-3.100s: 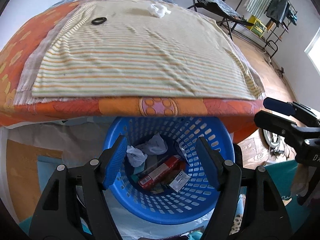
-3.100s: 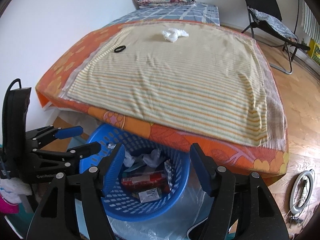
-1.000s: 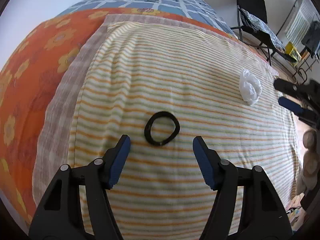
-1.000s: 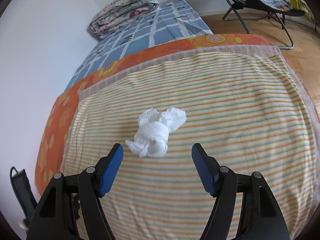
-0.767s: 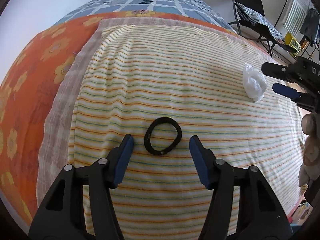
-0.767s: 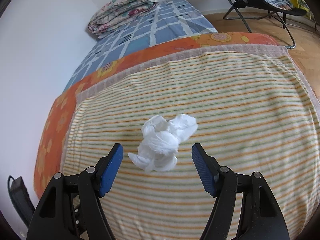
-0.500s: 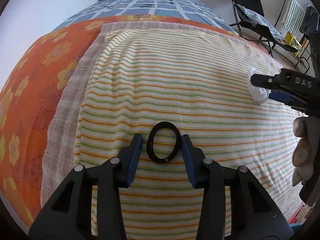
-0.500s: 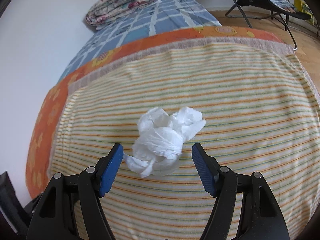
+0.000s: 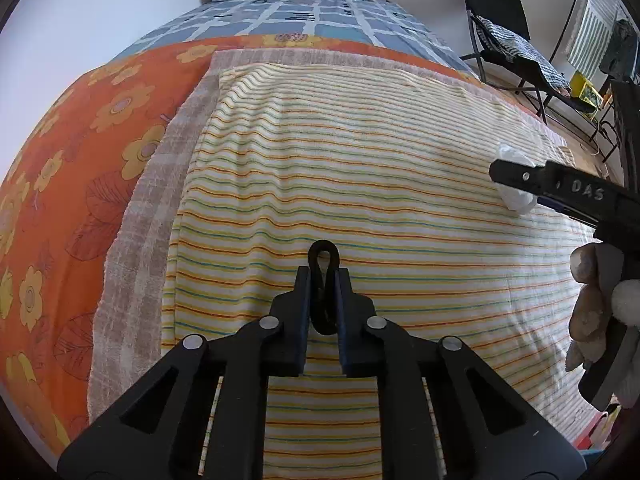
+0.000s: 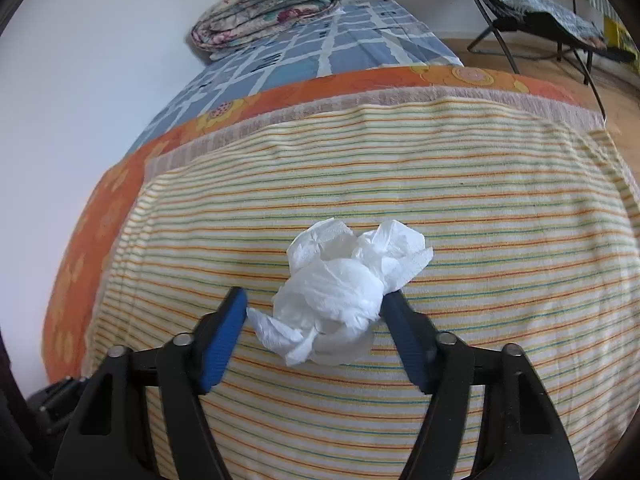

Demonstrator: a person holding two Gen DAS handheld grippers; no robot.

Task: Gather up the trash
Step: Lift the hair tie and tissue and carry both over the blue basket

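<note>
The left tongs are pinched nearly together; the right tongs are spread wide, fingers level.

My left tool, matt black plastic, pinches a dull rubbery ring; crinkled white tissue lies on soft striped cloth.

You get bright, even daylight in both views, with only soft, faint shadows on the striped blanket. Fisheye distortion bulges the bed and leaves dark corners. The crumpled tissue looks nearly overexposed; the nearby tongs look slightly soft.
</note>
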